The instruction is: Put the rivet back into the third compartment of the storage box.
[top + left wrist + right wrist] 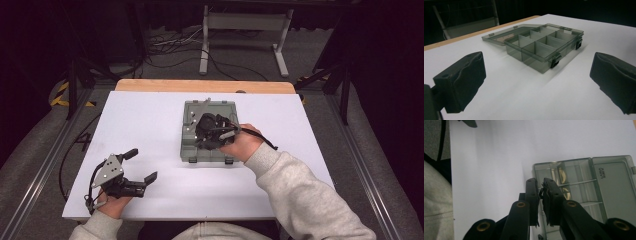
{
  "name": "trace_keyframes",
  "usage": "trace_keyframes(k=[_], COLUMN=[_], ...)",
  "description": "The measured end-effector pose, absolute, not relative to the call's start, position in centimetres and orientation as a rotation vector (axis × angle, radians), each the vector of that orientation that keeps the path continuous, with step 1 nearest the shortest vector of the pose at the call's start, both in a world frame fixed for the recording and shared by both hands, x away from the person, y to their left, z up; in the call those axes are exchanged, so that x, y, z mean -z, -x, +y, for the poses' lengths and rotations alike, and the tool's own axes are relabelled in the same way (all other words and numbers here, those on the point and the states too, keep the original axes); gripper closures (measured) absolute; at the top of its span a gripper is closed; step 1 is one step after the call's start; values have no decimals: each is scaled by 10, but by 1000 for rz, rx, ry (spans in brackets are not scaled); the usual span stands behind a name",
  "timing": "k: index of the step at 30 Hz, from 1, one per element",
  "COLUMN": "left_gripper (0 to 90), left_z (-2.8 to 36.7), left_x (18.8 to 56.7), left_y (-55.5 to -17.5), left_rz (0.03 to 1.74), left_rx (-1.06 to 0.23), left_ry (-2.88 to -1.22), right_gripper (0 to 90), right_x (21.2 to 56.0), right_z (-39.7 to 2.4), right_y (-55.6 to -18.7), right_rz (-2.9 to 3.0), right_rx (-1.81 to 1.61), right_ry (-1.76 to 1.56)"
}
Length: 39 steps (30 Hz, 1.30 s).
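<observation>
A smoky translucent compartment box (183, 145) lies open in the middle of the white table, its lid (220, 105) folded flat on the far side. My right gripper (207, 131) hovers over the box's compartments. In the right gripper view its jaws (540, 181) stand nearly together with only a thin slit, above the box (579, 172), where gold-coloured rings (562, 175) lie in the dividers. I cannot tell if anything sits between the tips. My left gripper (144, 164) rests at the near left, open, well away from the box (536, 50); its jaws (537, 80) are wide apart with nothing between them.
A bare wooden strip (205, 85) runs along the table's far edge. Beyond it, a white metal stand (245, 30) and cables sit on the floor. Bare white tabletop (145, 120) lies left of the box. A grey sleeve (436, 195) fills the left side of the right gripper view.
</observation>
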State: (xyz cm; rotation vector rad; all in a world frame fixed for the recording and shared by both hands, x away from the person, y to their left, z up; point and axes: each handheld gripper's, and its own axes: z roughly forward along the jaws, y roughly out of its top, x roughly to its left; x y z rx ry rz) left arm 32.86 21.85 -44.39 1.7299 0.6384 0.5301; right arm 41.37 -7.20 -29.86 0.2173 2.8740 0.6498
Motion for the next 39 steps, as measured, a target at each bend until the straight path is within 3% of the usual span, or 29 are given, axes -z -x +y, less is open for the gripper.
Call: trace_keyframes(k=[20,39], left_gripper=[9,9], left_z=[218,219], left_x=[444,443], left_y=[-328,-328], left_rz=[636,636], left_rx=[-529,-528], left_ry=[-1726,-1733], right_gripper=[823,823], right_x=[308,347], right_z=[-96,-116], right_y=[-482,-523], right_rz=[2806,2807], right_rx=[-656,-606], right_ry=[-449,-598])
